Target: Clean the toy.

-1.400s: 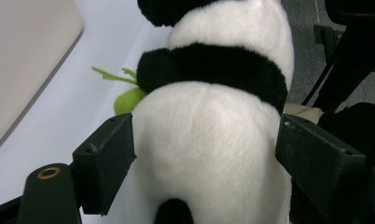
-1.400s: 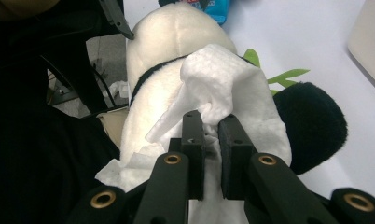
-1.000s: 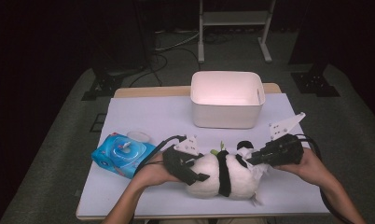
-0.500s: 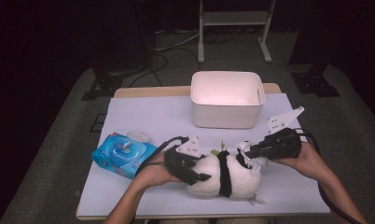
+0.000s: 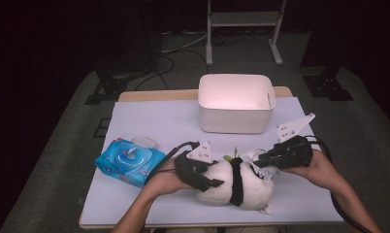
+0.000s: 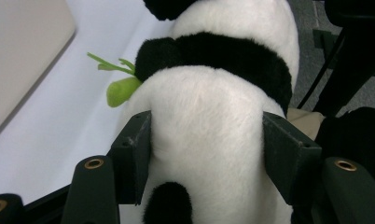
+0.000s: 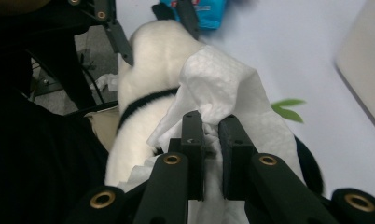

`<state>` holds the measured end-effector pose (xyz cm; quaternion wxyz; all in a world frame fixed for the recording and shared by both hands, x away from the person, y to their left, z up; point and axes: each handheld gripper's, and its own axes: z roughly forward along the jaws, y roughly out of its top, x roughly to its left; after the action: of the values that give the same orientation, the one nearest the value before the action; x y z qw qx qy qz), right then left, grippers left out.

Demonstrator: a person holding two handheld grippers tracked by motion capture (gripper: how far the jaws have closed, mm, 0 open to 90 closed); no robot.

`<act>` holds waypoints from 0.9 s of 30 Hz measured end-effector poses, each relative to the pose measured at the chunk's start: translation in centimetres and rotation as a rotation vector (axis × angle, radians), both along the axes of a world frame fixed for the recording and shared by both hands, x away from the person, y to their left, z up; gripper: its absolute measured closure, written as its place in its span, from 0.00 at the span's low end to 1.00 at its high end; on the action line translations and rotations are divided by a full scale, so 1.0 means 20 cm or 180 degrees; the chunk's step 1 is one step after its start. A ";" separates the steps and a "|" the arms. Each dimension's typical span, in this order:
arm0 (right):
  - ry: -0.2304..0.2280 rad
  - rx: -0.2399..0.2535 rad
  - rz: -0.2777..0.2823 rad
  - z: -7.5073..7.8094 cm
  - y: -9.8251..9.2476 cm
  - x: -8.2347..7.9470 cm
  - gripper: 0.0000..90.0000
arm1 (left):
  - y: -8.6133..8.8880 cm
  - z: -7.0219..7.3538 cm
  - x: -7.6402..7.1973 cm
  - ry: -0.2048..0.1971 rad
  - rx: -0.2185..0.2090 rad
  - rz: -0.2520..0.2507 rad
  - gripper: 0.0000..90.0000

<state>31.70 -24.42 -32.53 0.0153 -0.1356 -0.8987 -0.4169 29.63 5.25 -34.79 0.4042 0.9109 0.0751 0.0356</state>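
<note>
A plush panda (image 5: 234, 187) lies on the worktop (image 5: 159, 121), near its front edge. The left gripper (image 6: 206, 154) has its fingers (image 6: 134, 154) pressed against both flanks of the panda's white body; they have just been closing on it. The right gripper (image 7: 210, 154) holds a white wipe (image 7: 223, 88) pinched between narrow fingers, laid over the panda's head end, probably touching it, though the wipe hides the contact. A blue wipe pack (image 5: 129, 161) lies to the left, and a white bin (image 5: 236, 103) stands behind.
</note>
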 end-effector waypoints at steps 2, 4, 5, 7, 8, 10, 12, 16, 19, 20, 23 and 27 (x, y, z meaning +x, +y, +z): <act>-0.0013 -0.0011 0.0067 0.00 0.02 -0.01 0.90 | -0.02 0.01 0.00 -0.0026 0.0006 -0.0013 0.43; -0.0015 -0.0060 0.0109 0.00 0.04 -0.02 0.90 | -0.02 0.01 0.00 -0.0022 0.0014 -0.0018 0.42; 0.0000 -0.0065 0.0097 0.00 0.04 -0.03 0.90 | -0.01 0.01 0.00 -0.0018 0.0005 -0.0018 0.42; 0.0025 -0.0056 0.0083 0.00 0.02 -0.03 0.90 | 0.00 0.00 0.01 -0.0003 -0.0009 -0.0008 0.42; 0.0023 -0.0066 0.0074 0.00 0.00 -0.02 0.90 | 0.00 0.00 0.01 0.0002 -0.0029 -0.0005 0.42; 0.0032 -0.0083 0.0063 -0.01 -0.01 -0.03 0.90 | 0.00 0.00 0.01 0.0010 -0.0066 -0.0006 0.41; 0.0029 -0.0093 0.0039 -0.01 -0.02 -0.03 0.90 | 0.00 0.00 0.01 0.0025 -0.0102 -0.0031 0.38; 0.0045 -0.0048 0.0026 -0.03 -0.04 -0.04 0.90 | 0.01 0.00 0.01 0.0043 -0.0139 -0.0047 0.31; 0.0066 -0.0012 0.0022 -0.04 -0.05 -0.04 0.90 | 0.02 0.00 0.01 0.0052 -0.0151 -0.0044 0.27; 0.0080 -0.0001 0.0008 -0.04 -0.06 -0.04 0.90 | 0.03 0.00 0.01 0.0059 -0.0159 -0.0046 0.26; 0.0095 0.0038 -0.0015 -0.05 -0.08 -0.05 0.90 | 0.03 0.00 0.01 0.0075 -0.0171 -0.0037 0.23; 0.0096 0.0053 -0.0037 -0.06 -0.11 -0.05 0.90 | 0.04 0.00 0.02 0.0095 -0.0180 -0.0046 0.21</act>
<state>30.68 -26.60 -33.69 0.0276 -0.1470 -0.8940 -0.4223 29.96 5.98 -34.69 0.4288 0.9001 0.0755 0.0170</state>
